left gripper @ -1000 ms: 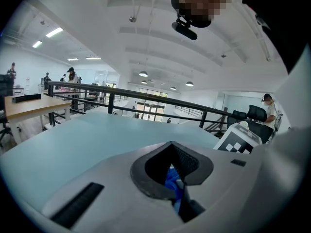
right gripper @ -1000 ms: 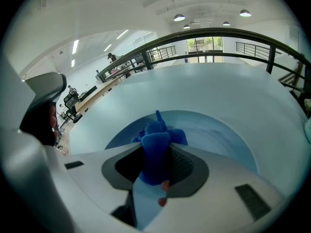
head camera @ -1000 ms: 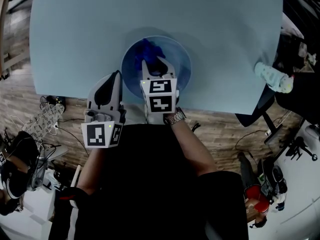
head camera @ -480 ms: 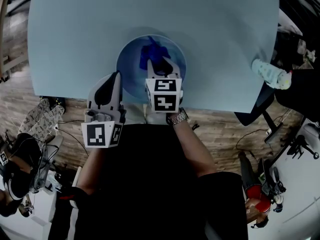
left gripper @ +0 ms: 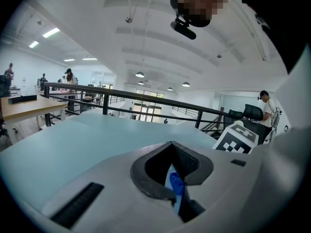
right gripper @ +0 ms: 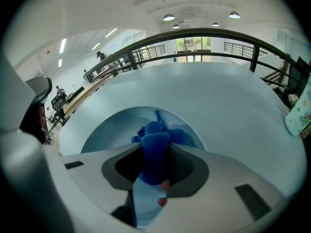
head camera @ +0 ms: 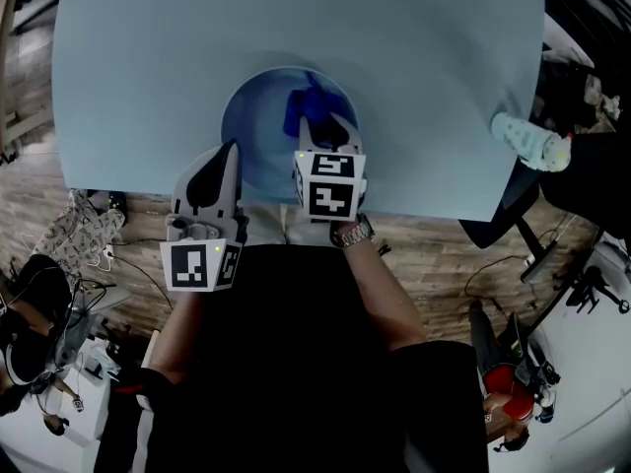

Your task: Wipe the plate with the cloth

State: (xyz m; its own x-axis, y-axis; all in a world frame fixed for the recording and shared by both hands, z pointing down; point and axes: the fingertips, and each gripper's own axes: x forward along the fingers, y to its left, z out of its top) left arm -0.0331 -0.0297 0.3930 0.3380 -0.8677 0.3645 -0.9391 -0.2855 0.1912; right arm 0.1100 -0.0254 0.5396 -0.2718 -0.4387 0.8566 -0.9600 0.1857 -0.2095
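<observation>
Now gripping the blue cloth (head camera: 308,101) with the right gripper (head camera: 320,123), jaws clamped tight on a bunched fold of it. Seen from the right gripper view as a thick blue wad (right gripper: 155,154) squeezed between the pads, with more of it heaped just past the tips. Sits down inside the blue plate (head camera: 258,126), over toward the far right part of it. Plate itself placed on the light blue table (head camera: 148,57), close to the near edge, straight ahead of the body.

Holding the left gripper (head camera: 232,149) just left of the plate, tip right by the rim; cannot tell whether touching. Jaws drawn together, clamped on nothing. Only a small blue bit (left gripper: 176,184) glimpsed low in the gap, unclear what.

Pointing both grippers away from the body, side by side, right one reaching further forward. Wearing a watch (head camera: 347,232) on the right wrist.

Also spotted: pale patterned roll (head camera: 530,143) at the table's right edge, well apart from the plate.
</observation>
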